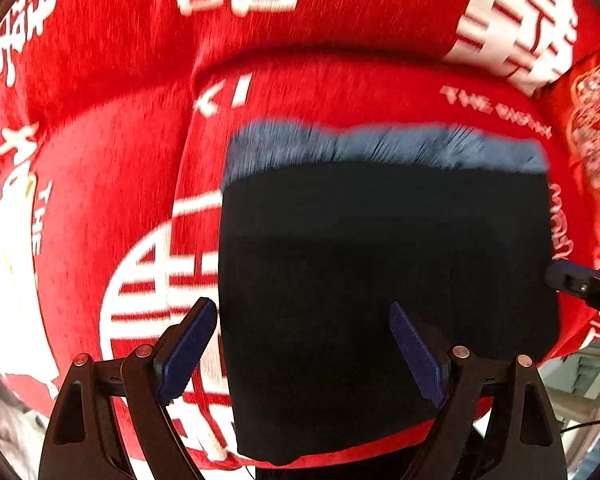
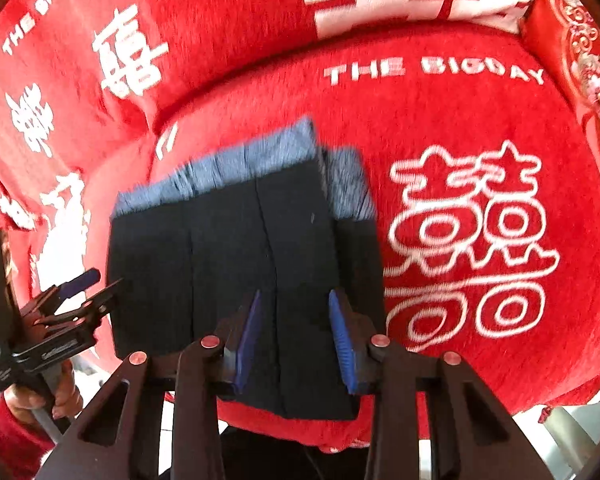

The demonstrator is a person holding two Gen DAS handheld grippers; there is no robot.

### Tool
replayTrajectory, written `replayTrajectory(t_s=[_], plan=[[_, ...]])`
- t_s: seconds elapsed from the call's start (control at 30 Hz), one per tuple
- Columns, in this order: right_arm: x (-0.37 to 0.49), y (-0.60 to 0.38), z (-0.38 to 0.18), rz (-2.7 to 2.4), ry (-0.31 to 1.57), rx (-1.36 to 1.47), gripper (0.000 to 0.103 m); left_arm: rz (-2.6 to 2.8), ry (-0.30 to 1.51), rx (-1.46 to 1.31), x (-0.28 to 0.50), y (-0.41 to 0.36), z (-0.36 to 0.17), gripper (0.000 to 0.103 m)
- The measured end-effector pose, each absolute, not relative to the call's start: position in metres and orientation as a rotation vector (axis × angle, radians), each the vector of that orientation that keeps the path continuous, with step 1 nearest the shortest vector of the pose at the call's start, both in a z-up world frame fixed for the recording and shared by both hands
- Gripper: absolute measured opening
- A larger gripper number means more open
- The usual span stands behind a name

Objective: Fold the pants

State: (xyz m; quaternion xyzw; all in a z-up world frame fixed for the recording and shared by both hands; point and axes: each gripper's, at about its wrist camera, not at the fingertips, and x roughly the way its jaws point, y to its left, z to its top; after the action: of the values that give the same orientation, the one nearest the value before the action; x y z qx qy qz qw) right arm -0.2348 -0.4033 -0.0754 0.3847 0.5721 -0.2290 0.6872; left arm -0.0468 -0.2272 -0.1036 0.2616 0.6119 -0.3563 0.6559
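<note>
One pair of dark pants (image 1: 384, 280), folded into a compact block with a grey-blue waistband (image 1: 380, 146) at its far edge, lies on a red cushion (image 1: 340, 88) printed with white characters. Two tools in view. Left tool (image 1: 304, 356) hangs above the pants' near left part, jaws wide apart — nothing held. Right tool (image 2: 296, 340) is over the near edge of the pants, jaws partly apart, pads clear of the cloth. One hand (image 2: 56, 396) in a red sleeve (image 2: 8, 440) grips the left tool's handle.
</note>
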Motion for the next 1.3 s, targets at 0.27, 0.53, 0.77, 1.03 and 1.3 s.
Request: replayTrajectory(t_s=[0.27,0.53,0.77,1.03,1.3], plan=[[-0.242,-0.395,-0.088,-0.557,1.345,0.784,0.042,-0.759,1.396,0.587,-0.058,-0.211,-0.102,0.089],[-0.267,-0.382,-0.070,-0.626,1.370,0.878,0.057,-0.759,1.366,0.627,-0.078,-0.200,-0.067,0.089],[-0.282,-0.359,-0.038,-0.647,1.346,0.898,0.078,-0.772,1.361,0.651,-0.092,-0.191,-0.039,0.103],[-0.277,-0.332,0.008,-0.673,1.303,0.810,0.102,-0.782,1.325,0.674,-0.100,-0.183,-0.004,0.103],[-0.271,-0.306,0.044,-0.702,1.305,0.733,0.103,-0.800,1.307,0.648,-0.103,-0.174,0.027,0.103]])
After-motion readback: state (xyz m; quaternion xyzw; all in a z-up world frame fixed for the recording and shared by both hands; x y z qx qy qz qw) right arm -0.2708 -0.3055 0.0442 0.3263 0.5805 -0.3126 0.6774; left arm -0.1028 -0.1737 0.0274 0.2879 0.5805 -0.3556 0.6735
